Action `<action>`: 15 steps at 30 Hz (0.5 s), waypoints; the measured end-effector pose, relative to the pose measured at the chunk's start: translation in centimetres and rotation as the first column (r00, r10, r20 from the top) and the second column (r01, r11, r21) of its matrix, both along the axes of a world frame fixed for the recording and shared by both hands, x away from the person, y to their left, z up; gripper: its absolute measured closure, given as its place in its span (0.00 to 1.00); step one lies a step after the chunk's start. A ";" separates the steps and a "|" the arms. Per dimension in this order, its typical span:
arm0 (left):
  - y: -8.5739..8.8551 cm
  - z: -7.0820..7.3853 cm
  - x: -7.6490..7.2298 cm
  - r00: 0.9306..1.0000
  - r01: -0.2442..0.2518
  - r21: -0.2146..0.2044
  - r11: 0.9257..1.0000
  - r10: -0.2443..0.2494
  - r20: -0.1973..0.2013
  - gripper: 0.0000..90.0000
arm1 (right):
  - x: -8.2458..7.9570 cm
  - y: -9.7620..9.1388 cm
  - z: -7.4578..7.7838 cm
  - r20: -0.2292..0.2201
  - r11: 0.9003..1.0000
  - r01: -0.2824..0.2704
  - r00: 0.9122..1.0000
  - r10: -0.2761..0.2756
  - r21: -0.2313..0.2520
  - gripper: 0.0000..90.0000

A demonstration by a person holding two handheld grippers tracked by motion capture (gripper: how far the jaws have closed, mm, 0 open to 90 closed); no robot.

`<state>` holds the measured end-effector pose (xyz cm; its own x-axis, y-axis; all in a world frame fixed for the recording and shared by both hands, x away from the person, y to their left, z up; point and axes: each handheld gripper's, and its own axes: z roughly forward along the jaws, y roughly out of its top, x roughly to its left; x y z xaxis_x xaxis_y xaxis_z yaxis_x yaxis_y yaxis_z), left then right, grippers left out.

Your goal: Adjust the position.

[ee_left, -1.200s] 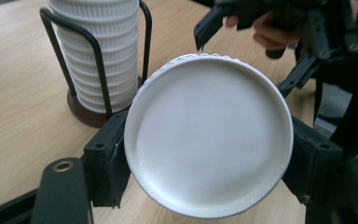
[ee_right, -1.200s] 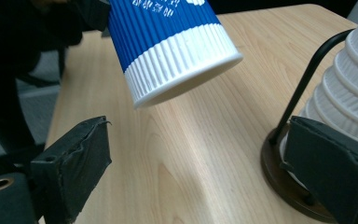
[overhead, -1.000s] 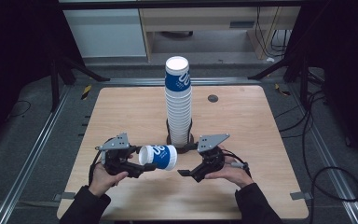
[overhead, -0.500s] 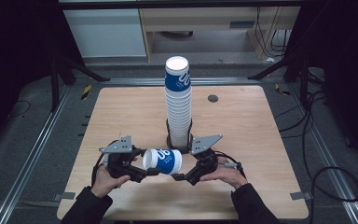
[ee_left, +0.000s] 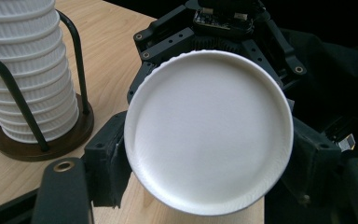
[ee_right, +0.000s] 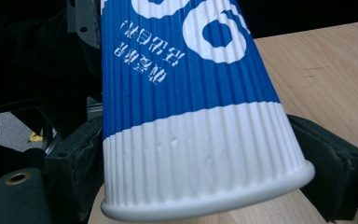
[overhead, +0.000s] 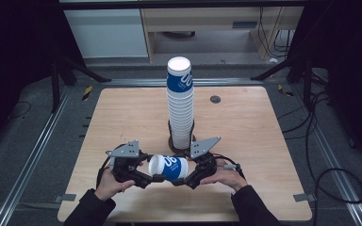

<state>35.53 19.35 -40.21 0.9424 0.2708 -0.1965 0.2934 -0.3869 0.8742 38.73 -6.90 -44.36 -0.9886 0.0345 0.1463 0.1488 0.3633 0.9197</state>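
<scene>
Both grippers meet at one blue-and-white ribbed paper cup (overhead: 168, 167), which lies on its side above the near middle of the wooden table (overhead: 245, 127). In the high view the left gripper (overhead: 147, 178) comes in from the left and the right gripper (overhead: 183, 180) from the right, each held in a hand, and the cup hangs between them with one white end facing left.

In the left gripper view the cup's round white base (ee_left: 208, 132) fills the space between that gripper's two black jaws; the pads press on the cup's sides, so the left gripper is clamped on the cup. In the right gripper view the cup's ribbed wall and rolled rim (ee_right: 209, 198) sit between the right gripper's jaws. These jaws have just been closing, and both pads now lie against the white band near the rim, so this gripper grips the cup too.

Just beyond the cup, toward the far side, a tall stack of paper cups (overhead: 180, 106) stands upright in a dark wire holder with a round base (overhead: 173, 141), near the table's centre. A small dark round fitting (overhead: 215, 99) sits in the tabletop, right of the stack and well apart from it.
</scene>
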 end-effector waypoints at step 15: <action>0.5 0.3 0.2 1.000 0.000 0.074 0.997 0.001 -0.018 0.20 | -0.1 -0.7 0.7 0.051 0.998 0.018 0.999 -0.015 -0.063 0.18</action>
